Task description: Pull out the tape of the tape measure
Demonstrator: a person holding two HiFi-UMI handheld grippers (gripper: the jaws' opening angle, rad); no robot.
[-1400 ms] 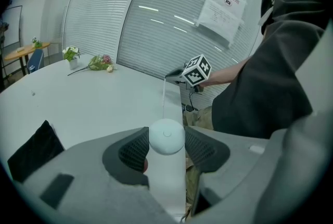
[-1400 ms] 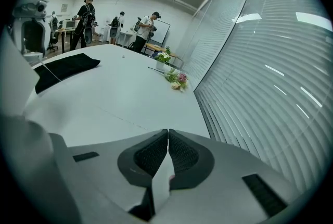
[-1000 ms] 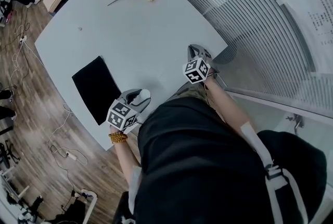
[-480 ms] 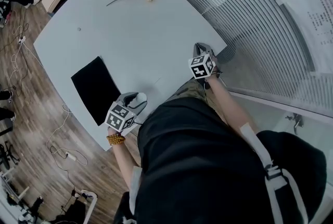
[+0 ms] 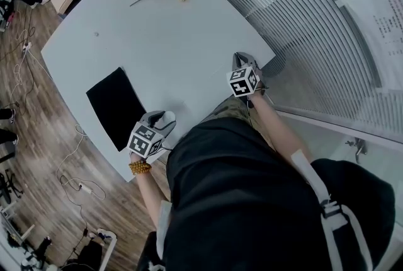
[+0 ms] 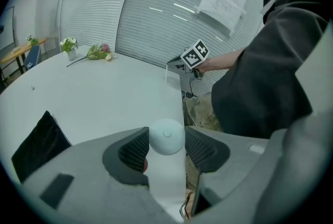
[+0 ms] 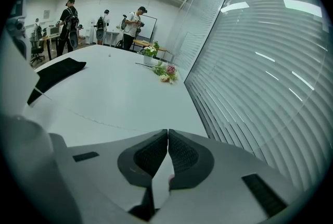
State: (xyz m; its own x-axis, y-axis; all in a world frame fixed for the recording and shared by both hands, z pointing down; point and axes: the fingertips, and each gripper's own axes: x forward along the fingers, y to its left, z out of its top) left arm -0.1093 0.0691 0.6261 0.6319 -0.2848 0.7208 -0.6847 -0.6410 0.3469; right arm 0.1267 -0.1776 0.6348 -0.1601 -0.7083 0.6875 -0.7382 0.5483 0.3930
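The left gripper [image 5: 160,120] hangs just beyond the black mat [image 5: 116,106], on the side away from the mat's far corner and close to the tabletop's [image 5: 164,36] near edge. Its jaws stand wide but are filled: the ribbed pads press on either side of the round white tape measure [image 6: 166,136]. The right gripper [image 7: 167,134] is well apart from the mat, over the tabletop's other near corner by the blinds. Its jaws are closed flat together, and a very thin pale tape [image 7: 100,121] seems to run across the surface from the mat side into the pinch, though it is too fine to follow all the way. The tape looks partly drawn out, and the main risk from here is losing it. It is slim and held only at its tip, so a sideways or twisting pull could slide it out of the closed jaws and let it snap back into the case. The case is smooth and rounded, so a hard tug could roll or pop it out from between the left pads. Pulling off the line of the case's slot could also kink the tape or jam it.
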